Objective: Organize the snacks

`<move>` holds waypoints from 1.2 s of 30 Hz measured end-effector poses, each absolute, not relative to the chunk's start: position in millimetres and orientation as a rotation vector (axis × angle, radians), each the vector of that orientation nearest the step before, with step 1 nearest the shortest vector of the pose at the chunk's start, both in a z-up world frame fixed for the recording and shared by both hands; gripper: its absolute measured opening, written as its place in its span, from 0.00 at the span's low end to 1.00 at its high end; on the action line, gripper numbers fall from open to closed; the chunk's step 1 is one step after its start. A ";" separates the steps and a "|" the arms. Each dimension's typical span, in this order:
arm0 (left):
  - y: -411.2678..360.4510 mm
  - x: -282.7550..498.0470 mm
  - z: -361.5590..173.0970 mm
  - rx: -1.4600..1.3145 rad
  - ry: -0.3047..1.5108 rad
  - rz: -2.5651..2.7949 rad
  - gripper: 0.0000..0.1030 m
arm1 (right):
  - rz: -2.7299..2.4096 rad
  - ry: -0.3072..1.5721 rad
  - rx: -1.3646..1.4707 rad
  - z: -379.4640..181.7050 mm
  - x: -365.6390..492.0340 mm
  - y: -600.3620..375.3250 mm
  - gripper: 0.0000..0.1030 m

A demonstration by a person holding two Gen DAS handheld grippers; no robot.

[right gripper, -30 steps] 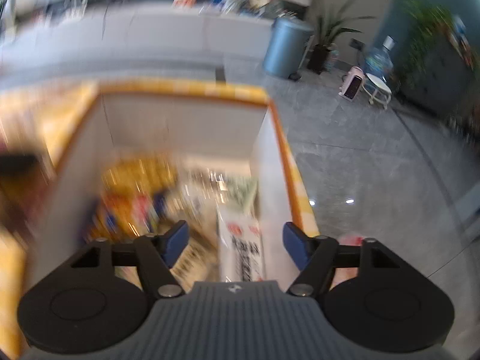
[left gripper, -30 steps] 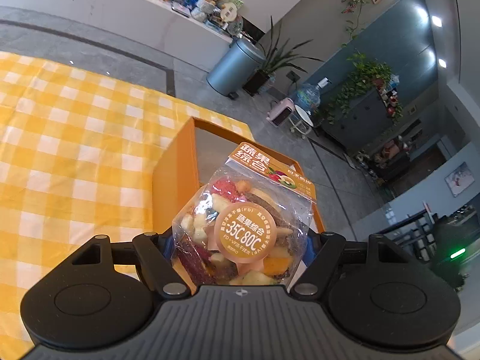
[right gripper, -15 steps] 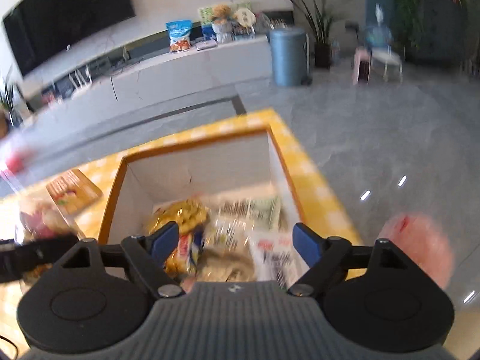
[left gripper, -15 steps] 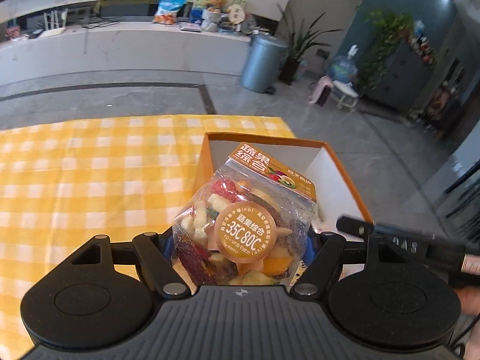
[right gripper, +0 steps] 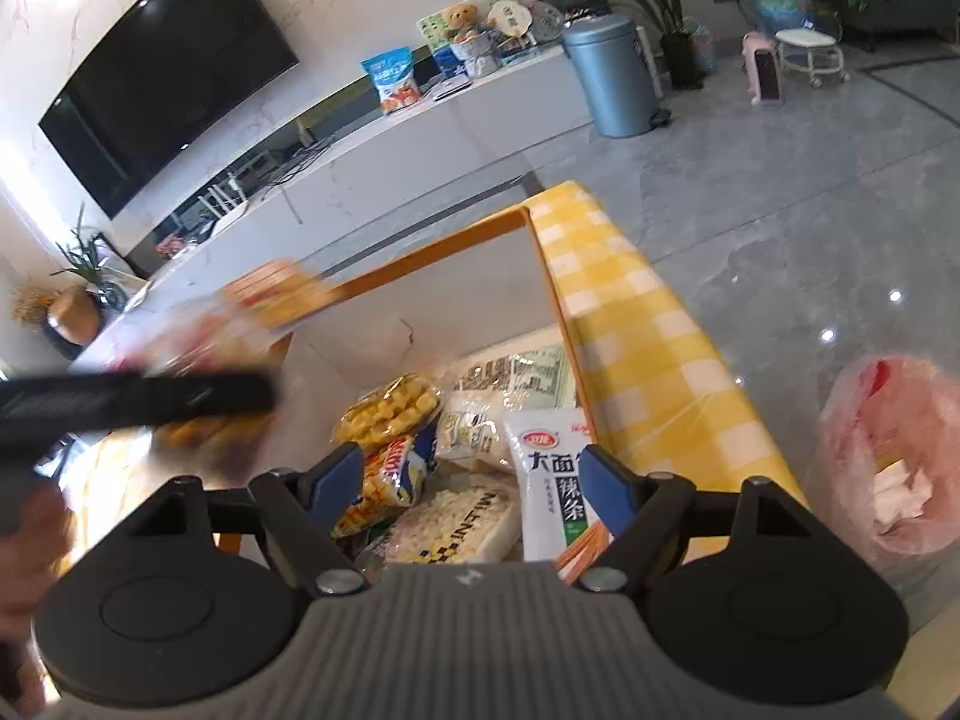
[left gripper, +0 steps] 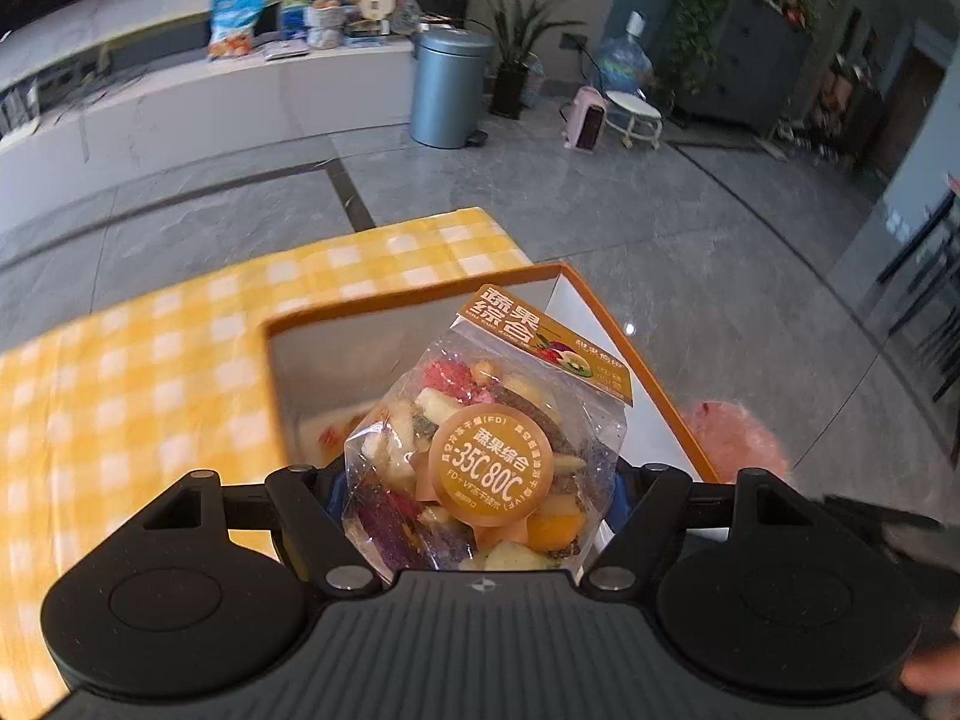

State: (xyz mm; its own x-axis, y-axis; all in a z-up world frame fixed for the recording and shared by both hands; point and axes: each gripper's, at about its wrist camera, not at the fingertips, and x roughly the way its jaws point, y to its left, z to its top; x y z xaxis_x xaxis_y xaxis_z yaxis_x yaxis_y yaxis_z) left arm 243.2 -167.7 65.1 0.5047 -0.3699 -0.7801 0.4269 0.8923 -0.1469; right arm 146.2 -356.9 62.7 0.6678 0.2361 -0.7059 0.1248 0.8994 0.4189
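Observation:
My left gripper [left gripper: 474, 489] is shut on a clear bag of mixed dried fruit [left gripper: 486, 456] with an orange label, held above the open orange-rimmed box [left gripper: 420, 300]. In the right wrist view the same bag [right gripper: 240, 324] and left gripper [right gripper: 138, 399] appear blurred at the box's left side. My right gripper [right gripper: 471, 474] is open and empty, above the near part of the box [right gripper: 432, 252]. Inside lie a yellow corn snack bag [right gripper: 390, 408], a white spicy-strip packet [right gripper: 552, 480] and several other packets.
The box stands at the right end of a table with a yellow checked cloth [left gripper: 120, 396]. A pink plastic bag [right gripper: 894, 462] hangs just past the table's right edge. The grey floor [left gripper: 660, 228], a blue bin [left gripper: 450, 90] and a white counter lie beyond.
My left gripper has carried the fruit bag rightward, over the box opening. My right gripper has drawn back and turned left, still open, and the view has sharpened.

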 end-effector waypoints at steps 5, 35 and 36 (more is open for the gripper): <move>-207.9 260.4 35.4 0.174 0.955 -0.464 0.82 | 0.102 0.846 0.484 59.8 147.7 -365.8 0.75; -173.0 81.6 111.0 0.231 0.627 -0.381 0.99 | -0.053 0.727 0.480 95.6 41.3 -337.8 0.79; -170.1 76.7 110.7 0.217 0.625 -0.382 0.99 | -0.062 0.736 0.458 98.3 35.1 -333.3 0.79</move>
